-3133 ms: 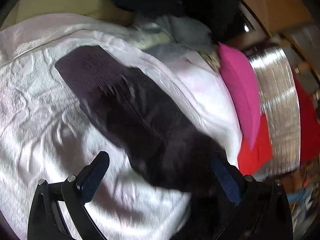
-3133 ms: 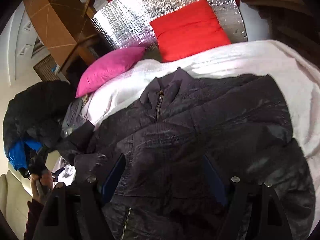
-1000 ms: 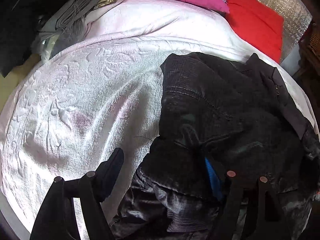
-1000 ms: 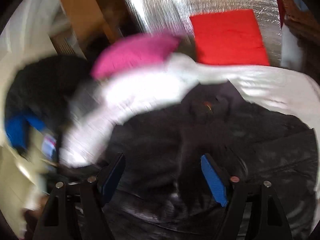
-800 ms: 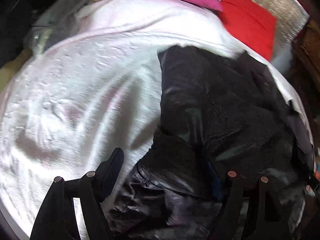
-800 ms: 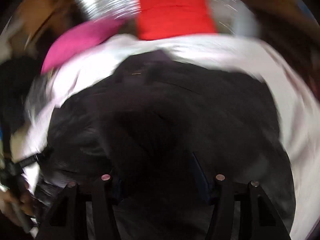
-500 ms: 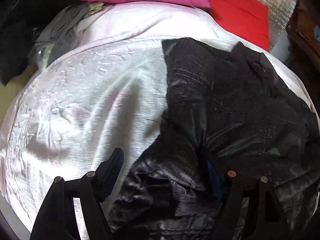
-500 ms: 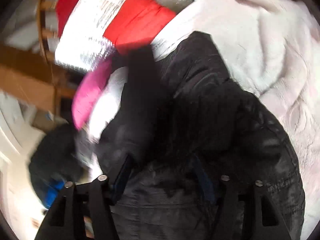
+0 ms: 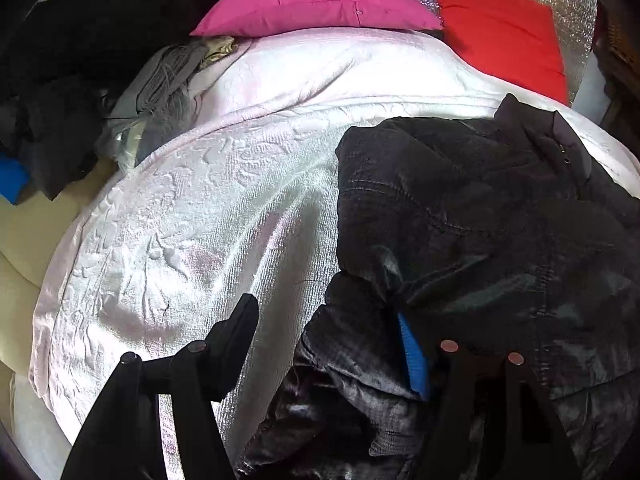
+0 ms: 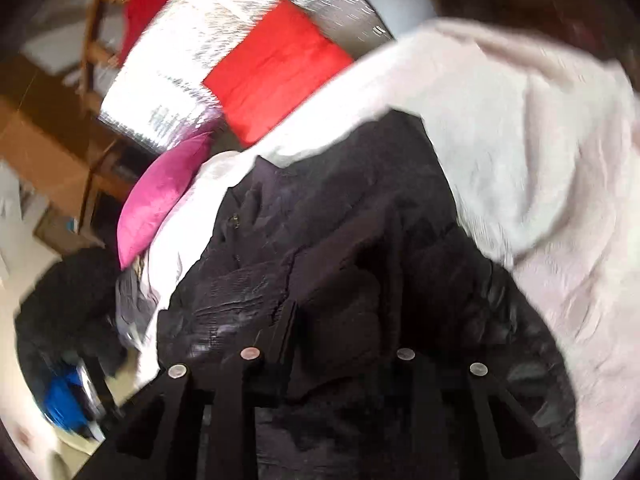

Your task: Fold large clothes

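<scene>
My right gripper (image 10: 336,320) has just been closing on the black jacket (image 10: 360,240); my left gripper (image 9: 332,328) gapes, closing, over its hem on the bedspread (image 9: 200,208).

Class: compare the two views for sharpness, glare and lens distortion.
Left wrist: sharp, bedspread texture crisp, sheen on the jacket. Right wrist: motion-blurred, foil blown out. Both: fisheye bending and dark corners.

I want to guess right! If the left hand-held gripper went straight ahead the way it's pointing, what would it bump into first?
Most likely the dark jacket: its crumpled edge already lies between the fingers of the left hand-held gripper. The white bedspread is just beside it; depth is unclear.
</scene>
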Available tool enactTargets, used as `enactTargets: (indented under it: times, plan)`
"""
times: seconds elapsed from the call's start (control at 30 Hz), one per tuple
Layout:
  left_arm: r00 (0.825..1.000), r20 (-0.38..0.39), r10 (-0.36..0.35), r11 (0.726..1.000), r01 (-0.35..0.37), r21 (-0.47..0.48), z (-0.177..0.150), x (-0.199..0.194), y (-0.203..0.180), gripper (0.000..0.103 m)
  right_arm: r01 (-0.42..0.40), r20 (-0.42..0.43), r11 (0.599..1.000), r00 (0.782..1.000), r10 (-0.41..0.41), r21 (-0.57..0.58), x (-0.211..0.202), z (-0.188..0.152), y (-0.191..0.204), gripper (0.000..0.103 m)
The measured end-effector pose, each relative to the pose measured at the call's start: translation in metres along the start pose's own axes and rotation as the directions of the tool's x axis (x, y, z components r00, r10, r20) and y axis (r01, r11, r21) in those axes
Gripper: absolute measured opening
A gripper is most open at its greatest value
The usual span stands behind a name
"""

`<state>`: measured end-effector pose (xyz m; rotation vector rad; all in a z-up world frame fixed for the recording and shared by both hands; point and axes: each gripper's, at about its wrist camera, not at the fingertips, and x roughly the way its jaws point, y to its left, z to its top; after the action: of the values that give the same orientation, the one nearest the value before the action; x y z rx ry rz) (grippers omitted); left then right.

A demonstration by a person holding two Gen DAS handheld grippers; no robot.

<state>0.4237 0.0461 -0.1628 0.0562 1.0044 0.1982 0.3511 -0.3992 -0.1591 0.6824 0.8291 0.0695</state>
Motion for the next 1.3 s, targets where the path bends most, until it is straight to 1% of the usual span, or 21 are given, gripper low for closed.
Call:
enactTargets:
  times: [0.07, 0.17, 0.23, 0.27, 0.33, 0.4, 0.43, 0.5, 0.53, 0.57, 0.67, 0.73, 0.77, 0.83, 0.9, 0.97, 1.0, 1.03, 1.1, 1.17, 1.3]
  plan:
    - [1.000, 0.002, 0.016, 1.000, -0.016, 0.018, -0.004, 0.003, 0.000, 0.068, 0.041, -0.052, 0.999, 0.998, -0.043, -0.035, 0.006, 0.001, -0.004, 0.033]
    - [0.999, 0.007, 0.033, 0.999, -0.033, 0.013, -0.005, -0.005, -0.004, 0.068, -0.036, -0.098, 0.999, 0.994, 0.038, 0.022, 0.001, 0.010, -0.020, 0.033]
    - [0.999, 0.017, 0.036, 0.999, -0.036, 0.003, -0.003, -0.013, -0.002, 0.068, -0.099, -0.081, 0.994, 0.992, 0.102, 0.039, -0.014, 0.018, -0.025, 0.038]
    - [0.999, 0.036, 0.026, 1.000, -0.026, -0.007, -0.002, -0.022, 0.001, 0.068, -0.125, -0.063, 0.991, 0.990, 0.128, 0.042, -0.024, 0.021, -0.028, 0.061]
    - [0.995, 0.094, 0.032, 0.999, -0.031, -0.006, 0.001, -0.038, 0.004, 0.068, -0.111, 0.013, 0.993, 0.994, 0.110, 0.042, -0.039, 0.027, -0.031, 0.086]
    - [0.990, 0.135, 0.030, 0.999, -0.031, 0.007, 0.003, -0.046, 0.006, 0.068, -0.081, 0.160, 0.997, 0.984, 0.078, 0.014, -0.063, 0.034, -0.033, 0.086]
    - [0.988, 0.154, 0.009, 1.000, -0.013, 0.022, 0.001, -0.050, 0.005, 0.068, -0.079, 0.195, 0.997, 0.978, 0.075, 0.009, -0.069, 0.037, -0.035, 0.086]
    - [0.990, 0.144, 0.004, 0.999, -0.011, 0.048, -0.002, -0.043, 0.001, 0.068, -0.067, 0.228, 0.998, 0.972, 0.064, 0.006, -0.074, 0.042, -0.037, 0.084]
    - [0.992, 0.123, 0.015, 0.998, -0.022, 0.056, -0.003, -0.035, -0.001, 0.068, -0.061, 0.221, 0.998, 0.973, 0.062, -0.010, -0.071, 0.043, -0.035, 0.078]
    - [0.995, 0.103, 0.018, 0.998, -0.025, 0.062, -0.003, -0.025, -0.001, 0.068, -0.051, 0.202, 0.998, 0.978, 0.054, -0.022, -0.067, 0.042, -0.032, 0.070]
    - [1.000, 0.014, 0.002, 0.994, -0.003, 0.110, -0.011, 0.007, -0.007, 0.069, -0.024, 0.031, 0.996, 0.999, 0.027, -0.085, -0.020, 0.029, -0.018, 0.061]
    - [1.000, 0.008, -0.011, 0.997, 0.010, 0.082, -0.011, 0.008, -0.003, 0.071, 0.091, -0.075, 0.987, 0.992, -0.101, -0.132, 0.019, 0.021, -0.018, 0.055]
    - [1.000, 0.005, -0.023, 0.997, 0.022, 0.074, -0.010, 0.002, -0.001, 0.071, 0.122, -0.079, 0.982, 0.988, -0.135, -0.146, 0.028, 0.021, -0.016, 0.053]
    - [0.999, 0.036, -0.025, 0.998, 0.023, 0.067, -0.012, -0.013, 0.004, 0.071, 0.146, -0.040, 0.976, 0.987, -0.154, -0.160, 0.020, 0.019, -0.009, 0.053]
    - [0.996, 0.089, -0.021, 0.997, 0.014, 0.073, -0.018, -0.032, 0.007, 0.071, 0.115, 0.012, 0.980, 0.993, -0.114, -0.160, -0.001, 0.016, -0.001, 0.053]
    - [0.990, 0.138, -0.032, 0.996, 0.019, 0.091, -0.028, -0.050, 0.009, 0.075, 0.066, 0.073, 0.977, 0.996, -0.052, -0.201, -0.024, 0.008, 0.010, 0.059]
    - [0.989, 0.147, -0.032, 0.995, 0.017, 0.099, -0.035, -0.057, 0.008, 0.083, 0.082, 0.080, 0.971, 0.995, -0.066, -0.225, -0.026, 0.004, 0.015, 0.064]
    - [0.990, 0.139, -0.031, 0.994, 0.016, 0.105, -0.044, -0.059, 0.010, 0.085, 0.115, 0.057, 0.962, 0.993, -0.104, -0.246, -0.020, 0.001, 0.017, 0.075]
    - [0.995, 0.086, -0.056, 0.993, 0.047, 0.106, -0.062, -0.056, 0.019, 0.085, 0.158, -0.099, 0.944, 0.976, -0.194, -0.290, 0.009, -0.012, 0.009, 0.078]
    - [0.994, 0.071, -0.078, 0.994, 0.073, 0.077, -0.084, -0.060, 0.037, 0.085, 0.189, -0.031, 0.915, 0.976, -0.214, -0.357, -0.009, -0.023, 0.019, 0.076]
    - [0.983, 0.150, -0.102, 0.994, 0.096, 0.049, -0.134, -0.093, 0.075, 0.085, 0.043, 0.070, 0.954, 0.997, -0.023, -0.296, -0.090, -0.040, 0.025, 0.077]
